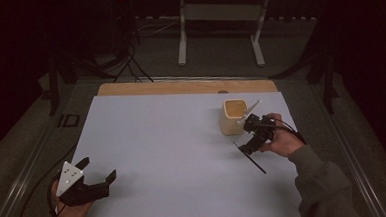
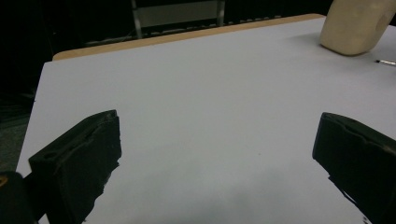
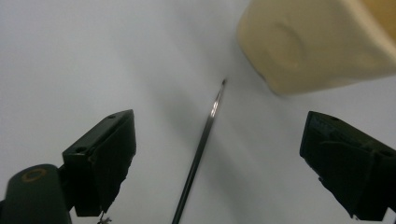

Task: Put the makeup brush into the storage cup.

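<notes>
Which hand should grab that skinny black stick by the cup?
The right one, probably. The right tool hangs open with the black stick lying between its jaws, beside the cream cup. The left tool sits open at the table's far near-left corner.

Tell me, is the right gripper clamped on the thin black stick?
No, the right gripper is open, and the thin black stick lies on the white table between its jaws.
</notes>
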Tool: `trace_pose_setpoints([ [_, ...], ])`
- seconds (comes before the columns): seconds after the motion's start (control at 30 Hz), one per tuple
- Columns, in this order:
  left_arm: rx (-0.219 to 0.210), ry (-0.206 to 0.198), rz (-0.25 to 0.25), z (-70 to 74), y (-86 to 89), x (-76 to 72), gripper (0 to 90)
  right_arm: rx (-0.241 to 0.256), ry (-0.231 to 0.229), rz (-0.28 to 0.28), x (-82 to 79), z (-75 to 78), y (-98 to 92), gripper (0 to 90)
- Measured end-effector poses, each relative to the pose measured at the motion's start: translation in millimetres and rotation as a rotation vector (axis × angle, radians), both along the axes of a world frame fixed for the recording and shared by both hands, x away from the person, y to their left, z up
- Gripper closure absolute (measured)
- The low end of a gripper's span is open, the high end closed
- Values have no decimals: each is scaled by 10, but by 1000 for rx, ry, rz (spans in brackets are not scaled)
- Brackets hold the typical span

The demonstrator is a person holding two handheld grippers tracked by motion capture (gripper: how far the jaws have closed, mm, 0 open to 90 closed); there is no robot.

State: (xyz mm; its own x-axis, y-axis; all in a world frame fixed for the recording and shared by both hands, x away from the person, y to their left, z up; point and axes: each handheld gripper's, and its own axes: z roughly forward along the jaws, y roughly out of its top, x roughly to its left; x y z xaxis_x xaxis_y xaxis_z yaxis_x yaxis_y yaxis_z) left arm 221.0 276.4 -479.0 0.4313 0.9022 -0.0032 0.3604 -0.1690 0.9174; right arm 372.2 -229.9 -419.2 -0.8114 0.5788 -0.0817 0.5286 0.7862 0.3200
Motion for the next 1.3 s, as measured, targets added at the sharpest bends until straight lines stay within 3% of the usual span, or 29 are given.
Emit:
trace_pose_setpoints([
  [0.3, 0, 0, 1, 0, 2, 0, 22, -53, 44, 1, 36, -158, 54, 104],
  [0.8, -1, 3, 1, -1, 2, 2, 22, -163, 161, -28, 152, -550, 109, 160],
  [0.93, -1, 3, 1, -1, 5, 3, 22, -173, 189, -31, 192, -625, 107, 260],
  [1.07, -1, 3, 1, -2, 4, 3, 22, -183, 222, -30, 222, -677, 108, 452],
  [1.17, -1, 3, 1, -2, 5, 3, 22, -181, 240, -22, 220, -676, 117, 519],
  [1.23, -1, 3, 1, -1, 4, 3, 22, -207, 256, -5, 196, -662, 154, 730],
  [1.3, -1, 1, 2, 1, 3, 0, 22, -225, 261, 6, 190, -662, 169, 799],
])
